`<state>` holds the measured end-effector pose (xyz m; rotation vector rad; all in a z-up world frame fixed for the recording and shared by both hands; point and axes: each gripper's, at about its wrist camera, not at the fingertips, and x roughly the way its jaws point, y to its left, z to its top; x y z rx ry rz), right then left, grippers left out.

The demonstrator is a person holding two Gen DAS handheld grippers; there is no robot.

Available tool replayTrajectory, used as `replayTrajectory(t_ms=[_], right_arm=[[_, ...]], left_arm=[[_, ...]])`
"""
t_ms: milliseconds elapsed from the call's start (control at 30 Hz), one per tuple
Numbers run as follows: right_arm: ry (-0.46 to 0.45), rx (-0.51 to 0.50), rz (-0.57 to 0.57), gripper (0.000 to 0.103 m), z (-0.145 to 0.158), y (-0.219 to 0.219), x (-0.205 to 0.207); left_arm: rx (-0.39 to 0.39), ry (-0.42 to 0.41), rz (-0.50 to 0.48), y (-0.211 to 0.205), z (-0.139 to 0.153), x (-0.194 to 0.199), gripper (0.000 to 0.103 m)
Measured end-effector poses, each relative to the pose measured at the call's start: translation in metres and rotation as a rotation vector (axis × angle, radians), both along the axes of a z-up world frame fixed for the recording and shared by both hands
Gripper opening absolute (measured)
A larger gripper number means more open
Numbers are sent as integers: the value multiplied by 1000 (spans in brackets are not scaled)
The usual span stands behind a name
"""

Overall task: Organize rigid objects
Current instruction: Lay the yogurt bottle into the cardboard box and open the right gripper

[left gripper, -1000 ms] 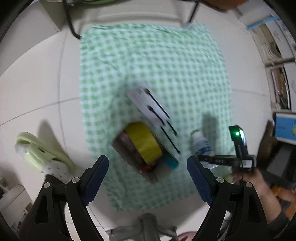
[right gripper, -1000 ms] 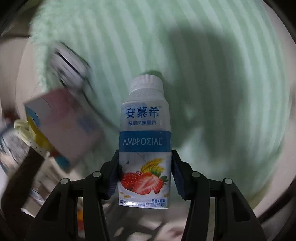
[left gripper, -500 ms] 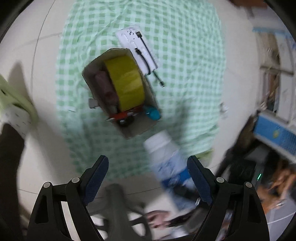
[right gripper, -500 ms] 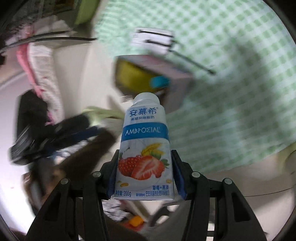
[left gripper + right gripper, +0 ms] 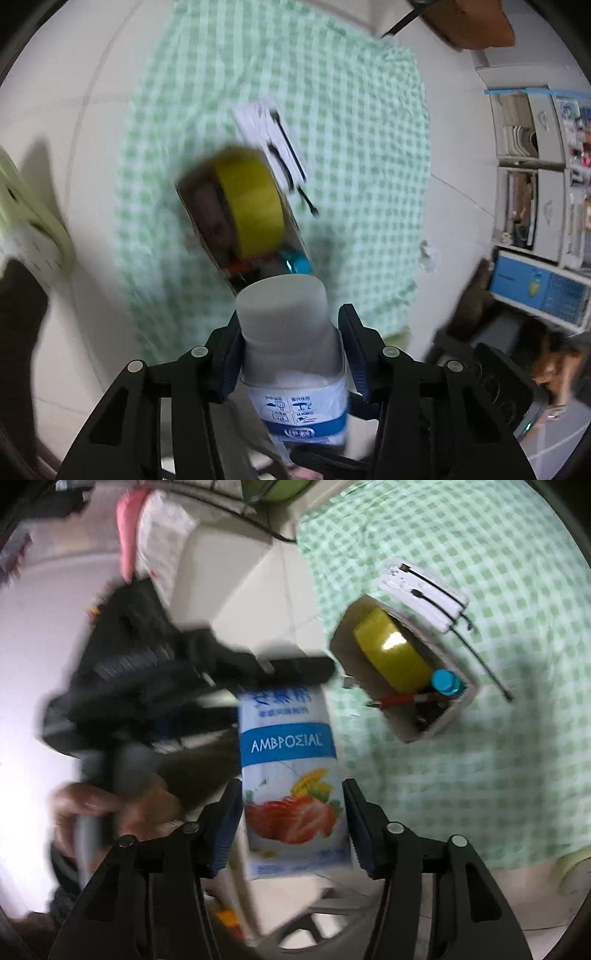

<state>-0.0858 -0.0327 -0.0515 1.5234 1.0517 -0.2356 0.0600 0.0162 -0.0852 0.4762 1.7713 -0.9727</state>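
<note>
Up above the green checked cloth (image 5: 351,110), I am passing the milk bottle (image 5: 295,369) across: my left claw (image 5: 290,317) is squeezing shut on its top while my right claw (image 5: 291,788) is opening around its bottom, probably so the left can put it in the box (image 5: 461,705).

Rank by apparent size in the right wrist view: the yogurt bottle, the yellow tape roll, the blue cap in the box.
1. yogurt bottle, though it is nearest the camera, which enlarges it
2. yellow tape roll
3. blue cap
</note>
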Motion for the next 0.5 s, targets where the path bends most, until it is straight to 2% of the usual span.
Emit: replayTrajectory(t_ms=[67,167,200,233,300,400,500], right_arm=[[84,-38,55,69,-3,4,1],[152,-47,105,69,-7,11,-3],[161,-45,113,69,-8,13,-5],[174,-46,123,69,-10,15,-6],[208,-60,150,69,-14,19,-10],[237,-58,182,69,-20,25,-23],[253,-56,187,69,-29,26,-27]], left_arm=[[3,-35,-30,-3,-1,-5,46],[38,-70,-55,-8,-10,-16,44],[50,-66,-50,-12,-13,-19,15],[54,-64,-47,-13,-13,-20,0],[46,-59,-22,-19,-12,-17,0],[38,-119,-43,-27,-7,-10,0],[47,-83,-37,-27,-8,-11,0]])
